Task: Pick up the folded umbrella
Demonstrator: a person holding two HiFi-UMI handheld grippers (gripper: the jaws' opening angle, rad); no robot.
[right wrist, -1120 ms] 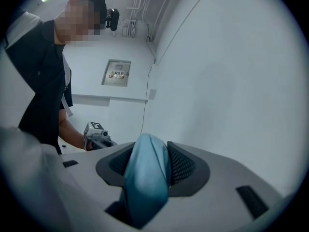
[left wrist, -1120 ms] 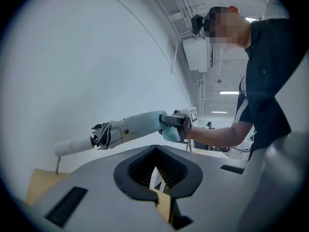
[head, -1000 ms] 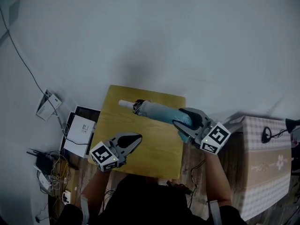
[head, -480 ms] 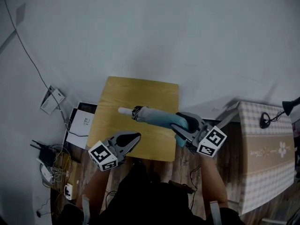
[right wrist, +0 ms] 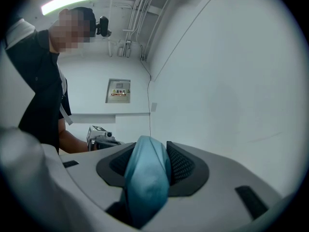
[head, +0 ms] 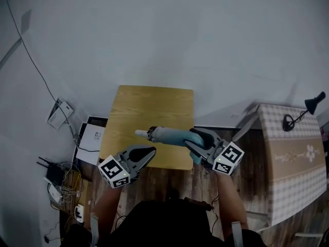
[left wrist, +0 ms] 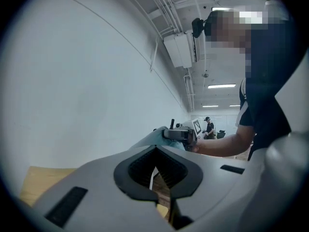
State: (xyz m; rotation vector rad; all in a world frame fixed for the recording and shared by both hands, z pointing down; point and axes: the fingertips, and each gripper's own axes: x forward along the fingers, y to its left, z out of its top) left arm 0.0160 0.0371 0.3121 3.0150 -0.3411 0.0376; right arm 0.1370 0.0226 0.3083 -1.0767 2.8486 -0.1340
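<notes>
The right tool (head: pixel 191 139) pinches the folded umbrella (head: pixel 167 136) by its teal end above the worktop (head: pixel 149 107), near its front edge, the left tool (head: pixel 150 151) pressed together empty; grip firmly and level so the free end doesn't droop.

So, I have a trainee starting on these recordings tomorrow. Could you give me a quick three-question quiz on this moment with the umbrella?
1. Which gripper holds the folded umbrella: the left gripper or the right gripper?
2. True or false: both grippers' jaws are clamped on the umbrella.
3. What stands on the checked table at the right?
A. a black desk lamp
B. a kettle
C. a laptop

Key
1. The right gripper; its jaws are closed on the teal fabric.
2. False; the left gripper's jaws hold nothing.
3. A
</notes>
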